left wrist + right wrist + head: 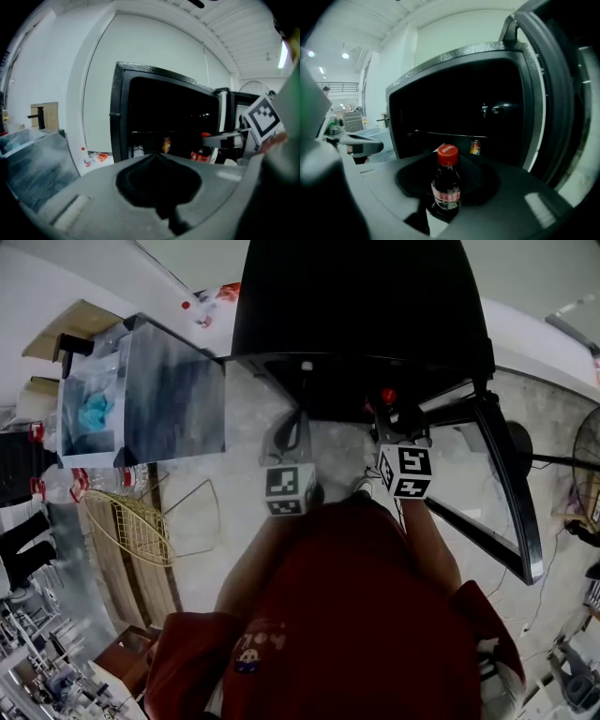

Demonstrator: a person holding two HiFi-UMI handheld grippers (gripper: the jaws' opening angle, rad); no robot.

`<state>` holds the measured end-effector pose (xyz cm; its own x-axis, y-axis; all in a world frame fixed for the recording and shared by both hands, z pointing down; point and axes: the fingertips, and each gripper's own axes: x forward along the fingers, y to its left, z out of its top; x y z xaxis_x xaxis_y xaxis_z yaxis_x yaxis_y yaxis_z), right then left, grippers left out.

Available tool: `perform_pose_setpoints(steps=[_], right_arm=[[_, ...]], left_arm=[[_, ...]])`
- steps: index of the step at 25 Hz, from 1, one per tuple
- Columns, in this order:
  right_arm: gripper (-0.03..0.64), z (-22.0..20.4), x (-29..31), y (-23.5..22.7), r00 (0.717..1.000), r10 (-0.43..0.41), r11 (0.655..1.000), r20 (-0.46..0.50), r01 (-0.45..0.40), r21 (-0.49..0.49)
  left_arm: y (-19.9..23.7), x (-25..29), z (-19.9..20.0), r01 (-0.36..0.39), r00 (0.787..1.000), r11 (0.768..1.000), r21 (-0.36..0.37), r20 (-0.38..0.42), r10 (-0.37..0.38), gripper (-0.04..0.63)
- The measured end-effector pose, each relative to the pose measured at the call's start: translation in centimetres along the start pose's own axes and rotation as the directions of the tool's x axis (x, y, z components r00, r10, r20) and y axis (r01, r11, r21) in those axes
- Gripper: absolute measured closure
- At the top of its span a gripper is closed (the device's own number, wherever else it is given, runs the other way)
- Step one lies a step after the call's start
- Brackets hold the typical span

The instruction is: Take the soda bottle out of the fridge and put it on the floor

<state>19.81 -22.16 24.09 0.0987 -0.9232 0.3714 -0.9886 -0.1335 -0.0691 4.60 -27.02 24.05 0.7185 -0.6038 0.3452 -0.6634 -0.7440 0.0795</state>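
Soda bottle (446, 185) stands upright, clamped by the right gripper (394, 418) just outside the fridge (454, 61) — ready for lowering — while the left gripper (154, 157) is closed, empty.

I am working in a big, bare hall, more workshop or test lab than home. Plain white walls (140, 51) rise to a high ribbed ceiling (243, 42) with small round lights (345, 55), and a railed upper walkway (330, 86) runs along one side. The floor (244, 493) is pale and mottled, like bare concrete. A small black fridge (356, 306) stands straight on it, door open, with no cupboards around it. Loose items lie about: a wire basket (141, 526), a slatted wooden pallet (122, 577), a standing fan (586, 442), and a jumble of gear (37, 662) I cannot make out.
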Motion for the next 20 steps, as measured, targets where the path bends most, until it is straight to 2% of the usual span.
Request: perform_pose_setpoints(steps=[7, 14, 20], right_arm=[[0.483, -1.2, -4.3, 1.0, 0.998, 0.050, 0.999, -0.040, -0.050, -0.013], [0.483, -4.1, -6.2, 1.3, 0.990, 0.094, 0.995, -0.105, -0.096, -0.023], [0.483, -4.9, -7.5, 1.0, 0.984, 0.144, 0.988, -0.104, -0.148, -0.034]], left_arm=[[-1.3, -1.1, 1.2, -0.016, 1.000, 0.999, 0.052, 0.020, 0.015, 0.595], [-2.9, -2.6, 0.2, -0.032, 0.999, 0.998, 0.046, 0.005, 0.032, 0.595], [-4.4, -3.8, 0.1, -0.072, 0.997, 0.996, 0.047, 0.014, 0.071, 0.595]])
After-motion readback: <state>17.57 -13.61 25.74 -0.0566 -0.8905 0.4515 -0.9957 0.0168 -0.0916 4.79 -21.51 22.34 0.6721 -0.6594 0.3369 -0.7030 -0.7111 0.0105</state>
